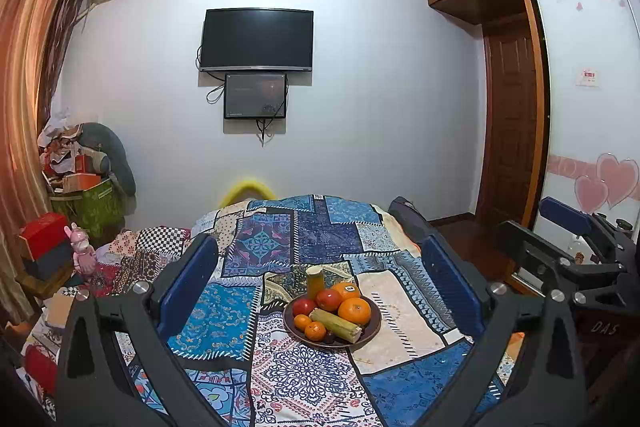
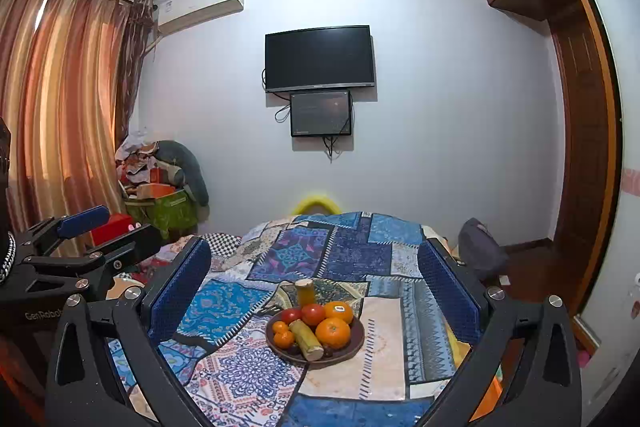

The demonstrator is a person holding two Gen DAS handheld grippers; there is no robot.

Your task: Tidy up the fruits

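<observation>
We are looking at a dark round plate (image 1: 370, 327) of fruit lying on the patchwork cloth (image 1: 224, 311) that is covering the table. On the plate, two large oranges (image 1: 354, 310) are sitting on the right side, the far one wearing a small sticker. Two red tomato-like fruits (image 1: 329, 299) are lying at the far left, and two small mandarins (image 1: 315, 331) are resting at the near left. A pale green cane piece (image 1: 335, 324) is stretching diagonally across the middle, and something small and dark is lying beside its near end. A jar of yellow liquid (image 1: 315, 281) is standing upright just beyond the far rim of the plate.

We are holding the left tool (image 1: 320, 291) above the near part of the table with its blue-padded fingers (image 1: 188, 283) spread wide apart, gripping nothing. We are holding the right tool (image 2: 314, 291) likewise, its fingers (image 2: 176, 287) spread wide and empty, with the plate framed between them. Each tool is showing at the edge of the other's view.

On the far wall, a television (image 1: 256, 41) is hanging above a smaller screen (image 1: 255, 95).
</observation>
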